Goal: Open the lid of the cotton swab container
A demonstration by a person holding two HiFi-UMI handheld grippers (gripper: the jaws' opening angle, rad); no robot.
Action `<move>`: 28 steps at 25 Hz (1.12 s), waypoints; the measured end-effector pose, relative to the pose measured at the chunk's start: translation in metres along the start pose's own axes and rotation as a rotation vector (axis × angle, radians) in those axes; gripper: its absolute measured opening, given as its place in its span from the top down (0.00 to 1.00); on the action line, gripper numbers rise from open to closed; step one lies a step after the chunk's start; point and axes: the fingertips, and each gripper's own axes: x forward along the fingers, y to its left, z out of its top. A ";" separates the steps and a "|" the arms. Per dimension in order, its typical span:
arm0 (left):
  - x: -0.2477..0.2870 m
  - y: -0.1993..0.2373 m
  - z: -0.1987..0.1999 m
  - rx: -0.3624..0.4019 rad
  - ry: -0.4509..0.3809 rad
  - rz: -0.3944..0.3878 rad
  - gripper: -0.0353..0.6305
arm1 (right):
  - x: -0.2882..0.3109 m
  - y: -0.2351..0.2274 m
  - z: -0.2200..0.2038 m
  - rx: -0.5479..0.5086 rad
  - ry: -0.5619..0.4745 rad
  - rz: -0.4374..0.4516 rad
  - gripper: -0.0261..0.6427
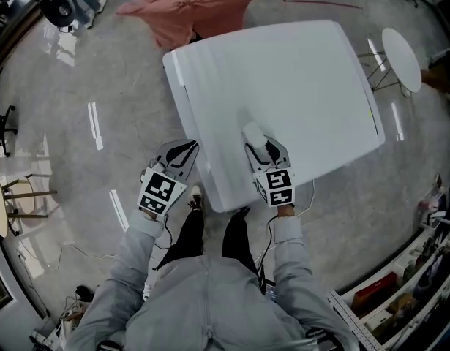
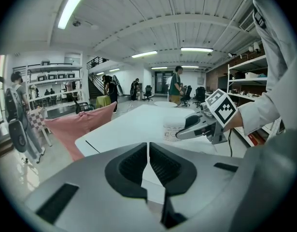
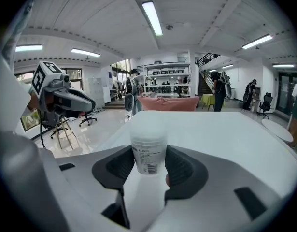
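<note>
The right gripper (image 3: 148, 167) reaches over the near edge of the counter (image 1: 298, 86), tilted forward and down. Its jaws stand wide, pressed against both sides of the upright cotton swab container (image 3: 148, 149). The left gripper (image 2: 148, 164) hangs just beside the counter's left edge, tilted likewise, its jaws closed together on nothing.

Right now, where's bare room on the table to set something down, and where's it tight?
Nearly the whole white table is bare: the middle, the far corner by the pink cloth and the right side. Crowded only at the near edge, where the right tool holds the cotton swab container. The left tool, shut, is off the left edge.
</note>
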 end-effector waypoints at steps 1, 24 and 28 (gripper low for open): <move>-0.002 0.000 0.007 0.007 -0.011 0.005 0.90 | -0.007 -0.003 0.007 0.005 -0.012 -0.008 0.63; -0.057 -0.007 0.172 0.146 -0.322 0.081 0.90 | -0.172 -0.030 0.161 -0.162 -0.162 -0.205 0.63; -0.063 -0.006 0.193 0.169 -0.365 0.089 0.90 | -0.190 -0.032 0.180 -0.176 -0.198 -0.223 0.63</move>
